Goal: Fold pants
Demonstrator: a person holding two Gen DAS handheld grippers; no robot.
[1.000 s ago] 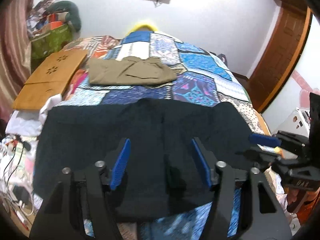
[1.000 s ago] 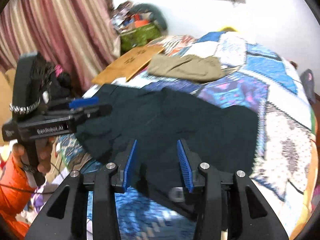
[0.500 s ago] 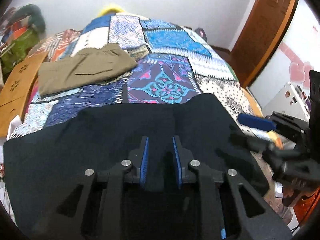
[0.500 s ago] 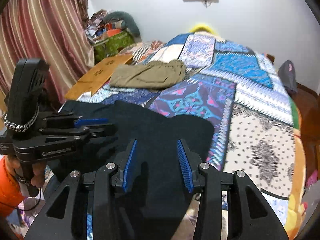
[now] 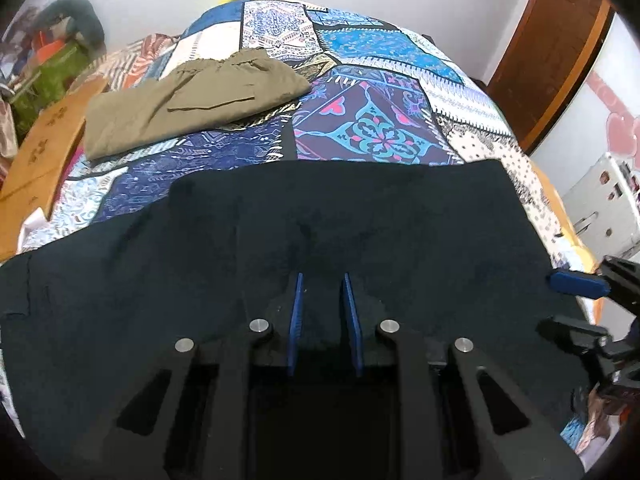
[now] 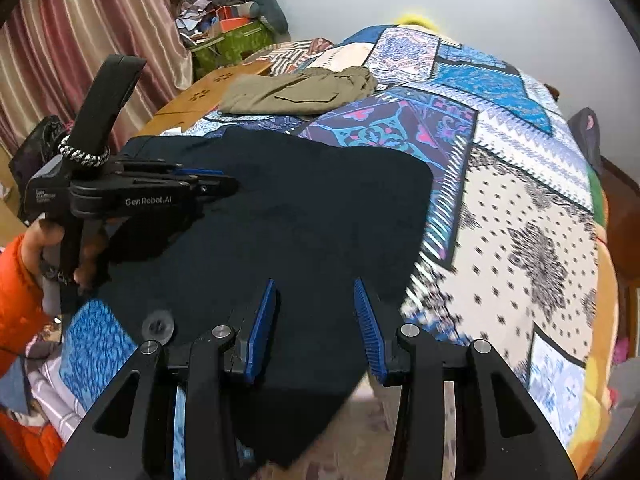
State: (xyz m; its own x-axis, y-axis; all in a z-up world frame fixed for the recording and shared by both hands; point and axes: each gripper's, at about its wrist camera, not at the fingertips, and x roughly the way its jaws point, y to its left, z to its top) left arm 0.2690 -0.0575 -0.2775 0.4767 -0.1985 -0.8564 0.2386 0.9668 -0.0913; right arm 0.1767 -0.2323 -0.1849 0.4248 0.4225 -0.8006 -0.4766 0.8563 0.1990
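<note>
Dark navy pants (image 5: pixel 340 232) lie spread across the near end of the bed, hanging over its edge in the right wrist view (image 6: pixel 304 216). My left gripper (image 5: pixel 322 280) has its blue pads close together on a raised fold of the navy fabric; from the side it shows in the right wrist view (image 6: pixel 216 184), shut on the cloth. My right gripper (image 6: pixel 315 286) is open, its pads wide apart over the pants' near edge, holding nothing; it shows at the right edge of the left wrist view (image 5: pixel 576 284).
Folded khaki pants (image 5: pixel 188 100) lie farther up the patchwork bedspread (image 5: pixel 380 128). A wooden board (image 5: pixel 44 148) leans at the bed's left side. A curtain (image 6: pixel 80 40) and clutter stand left; a wooden door (image 5: pixel 560 40) is right.
My left gripper closed from wide open onto the navy fabric and moved forward over the pants. The right gripper stayed open and shifted toward the pants' right edge.
</note>
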